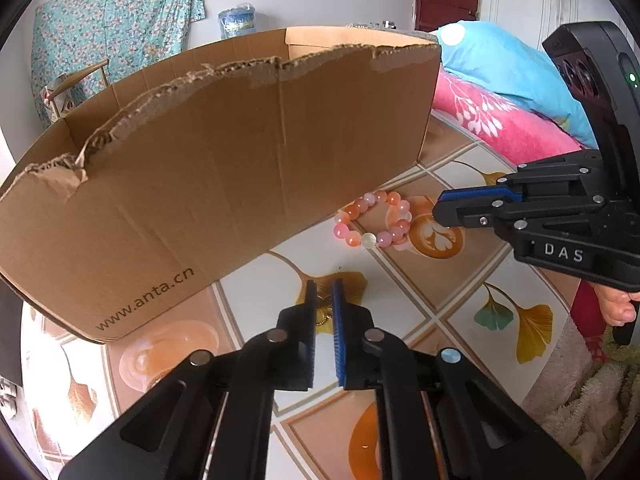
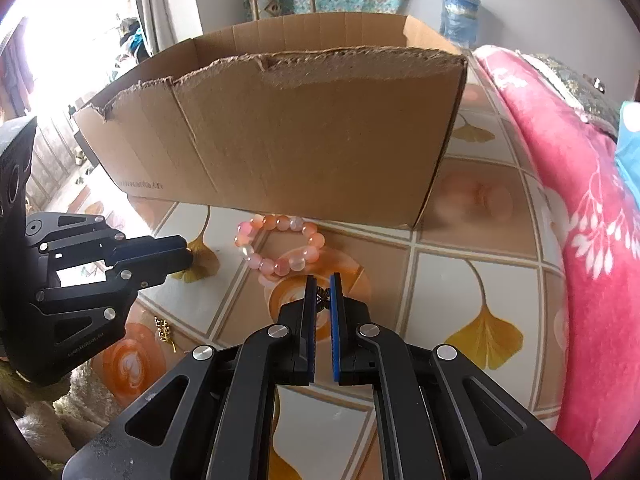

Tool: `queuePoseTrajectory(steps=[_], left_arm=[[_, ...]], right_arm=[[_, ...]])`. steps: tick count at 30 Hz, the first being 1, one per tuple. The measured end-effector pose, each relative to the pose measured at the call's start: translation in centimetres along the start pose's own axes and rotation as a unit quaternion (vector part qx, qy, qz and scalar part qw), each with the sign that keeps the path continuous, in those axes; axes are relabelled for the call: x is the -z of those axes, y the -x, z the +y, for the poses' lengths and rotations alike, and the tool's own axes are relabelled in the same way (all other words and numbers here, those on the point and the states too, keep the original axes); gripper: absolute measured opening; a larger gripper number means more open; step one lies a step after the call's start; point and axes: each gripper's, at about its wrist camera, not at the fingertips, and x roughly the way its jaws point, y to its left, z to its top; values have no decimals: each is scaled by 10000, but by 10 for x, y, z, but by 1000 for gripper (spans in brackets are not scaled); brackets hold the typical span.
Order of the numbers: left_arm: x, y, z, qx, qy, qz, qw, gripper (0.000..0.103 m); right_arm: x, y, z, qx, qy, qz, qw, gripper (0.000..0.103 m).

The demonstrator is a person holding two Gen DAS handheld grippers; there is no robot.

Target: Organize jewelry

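Now, cardboard box fills the upper half of my right view, open-topped, rim torn. Below it, the tiled worktop. Pink bead bracelet lies centre frame, just before the box. My right tool is clamped on a small dark butterfly charm; my left tool is pinched on a thin gold chain. Best lift both clear of the torn rim, then release inside.

Pink-orange beaded bracelet – brown cardboard box – tablecloth with yellow ginkgo leaves.
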Motion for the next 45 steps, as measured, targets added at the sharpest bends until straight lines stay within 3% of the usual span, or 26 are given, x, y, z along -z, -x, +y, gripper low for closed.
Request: queuePoseTrajectory(steps=[8,12,24,26,32,45], left_arm=[[-1,6,2,37,88,31,9999,7],[0,7,2,63,149,130,9998,24],[0,-4,-1,-50,65,265,9996,24],[0,-4,-1,-66,51,276,9996,23],[0,-4,-10,-129,-127,309,9994,7],[0,5,-9,-204,-145,125,9996,0]], right_arm=[[3,7,-10,-12,-66,-57,10000,4],[5,5,-9,-42,-64,-78,9999,4],[7,4,-15,-113,-122,-113,9998,4],[7,4,-16,-130,-138,-120,9997,4],[7,3,-19,-183,-174,-141,9996,4],[7,7,-18,-250,-184,-209,9993,4]])
